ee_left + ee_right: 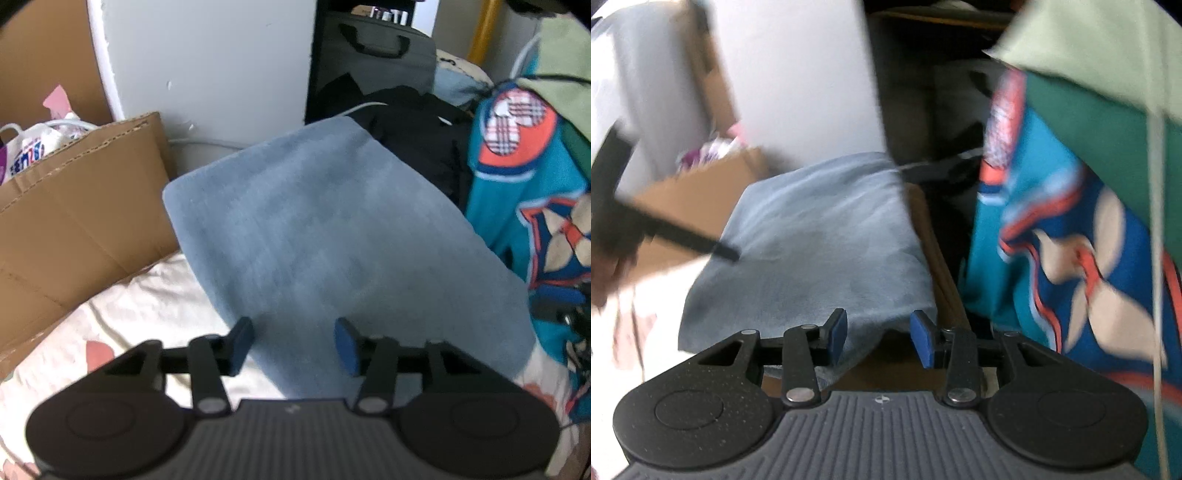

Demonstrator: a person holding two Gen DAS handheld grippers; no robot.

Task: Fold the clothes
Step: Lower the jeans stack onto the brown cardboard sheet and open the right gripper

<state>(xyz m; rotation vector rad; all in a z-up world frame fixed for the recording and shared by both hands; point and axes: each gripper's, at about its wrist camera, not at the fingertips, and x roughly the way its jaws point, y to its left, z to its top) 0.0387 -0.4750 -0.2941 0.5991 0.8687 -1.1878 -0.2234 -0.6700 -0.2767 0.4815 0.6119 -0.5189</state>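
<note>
- Blue cloth (332,236): folded into a thick, soft-looking rectangle, nap slightly streaked, edges rounded and even; no loose flap visible.
- Resting flat on the bed (155,306), on the pale patterned sheet, far corner reaching toward the grey wall and one long side running along the bed's edge; in the right wrist view the near corner (812,236) overhangs a brown surface that cannot be identified.
- Step in hand, by judgement: folding of this piece looks finished, letting go just done, with the fold holding its shape.
- Left claw (293,345): released, blue pads spread over the near edge of the cloth, nothing pinched between them.
- Right claw (879,334): likewise released, pads apart over the near corner of the cloth, no fabric gripped; view smeared by motion.
- Next move probably calls for reaching to a fresh garment, most likely the teal patterned fabric (532,206) hanging just beside the folded piece, or the dark clothing (413,133) heaped at the far corner; needs a clean pinch on an edge or shoulder without dragging the finished fold.
- Further out: cardboard box (81,206) standing against the bed's side.
</note>
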